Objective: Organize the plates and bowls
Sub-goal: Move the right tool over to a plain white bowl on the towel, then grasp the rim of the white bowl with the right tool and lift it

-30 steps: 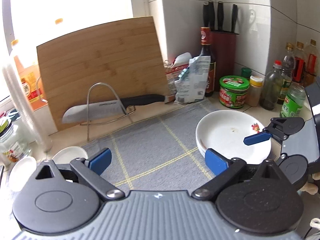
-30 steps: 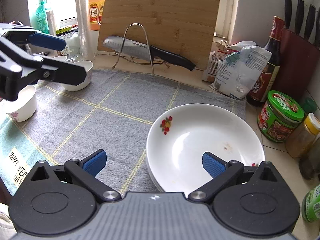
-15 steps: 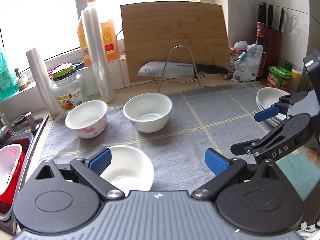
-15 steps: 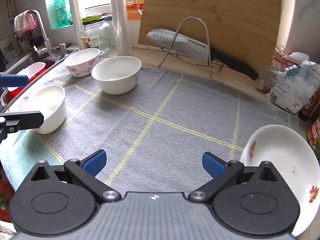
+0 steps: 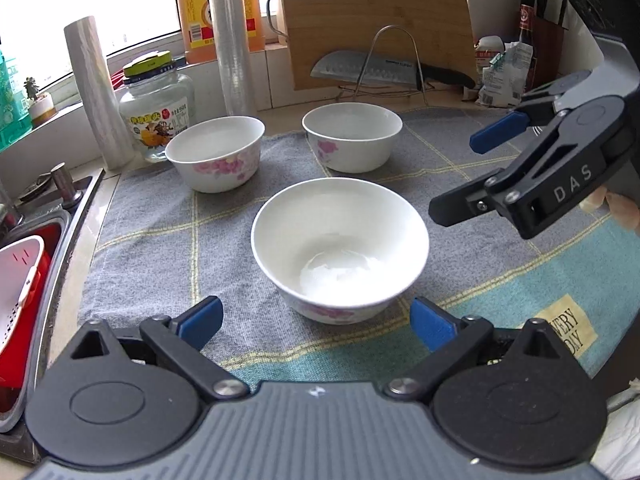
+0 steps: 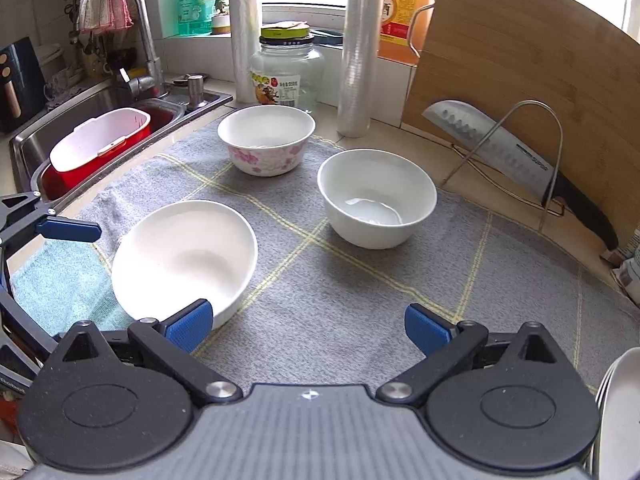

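Left wrist view: the left gripper (image 5: 316,322), fingers spread wide, faces a round white porcelain bowl (image 5: 340,248) on grey checked cloth (image 5: 144,240); the right gripper (image 5: 460,168), also spread, hovers beside that bowl.

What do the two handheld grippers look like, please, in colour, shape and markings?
Both the left gripper and right gripper are matte black, with round pivot discs, silver bolts, a ribbed grey body and blue fingertip pads. The right one's side reads "DAS".

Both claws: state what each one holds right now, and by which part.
Nothing is held. The left claw is open around the nearest bowl without gripping it; the right claw is open over the mat.
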